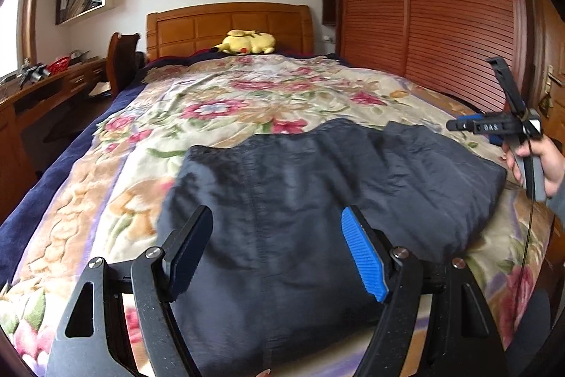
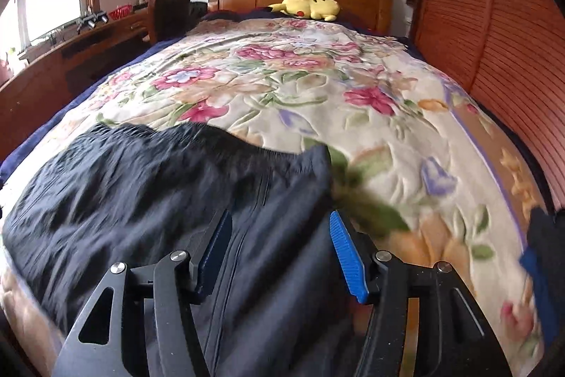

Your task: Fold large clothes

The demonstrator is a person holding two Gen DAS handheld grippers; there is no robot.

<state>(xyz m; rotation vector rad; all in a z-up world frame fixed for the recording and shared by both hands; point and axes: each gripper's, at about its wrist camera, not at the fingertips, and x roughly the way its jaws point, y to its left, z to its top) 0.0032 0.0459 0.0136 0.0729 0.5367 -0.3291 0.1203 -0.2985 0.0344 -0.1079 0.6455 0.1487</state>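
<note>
L gripper point(image 1: 277, 249) spread wide, empty, above dark garment point(image 1: 300, 193). R gripper point(image 2: 280, 253) also apart, nothing pinched, over garment's right edge. Garment flat on floral blanket point(image 1: 247, 94), near foot of bed; plush point(image 1: 249, 42) by headboard.

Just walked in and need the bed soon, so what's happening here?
A person with a gripper in each hand is folding a dark garment on the floral bedspread. Both the left gripper and the right gripper are open above it, holding nothing. The garment lies partly folded.
</note>
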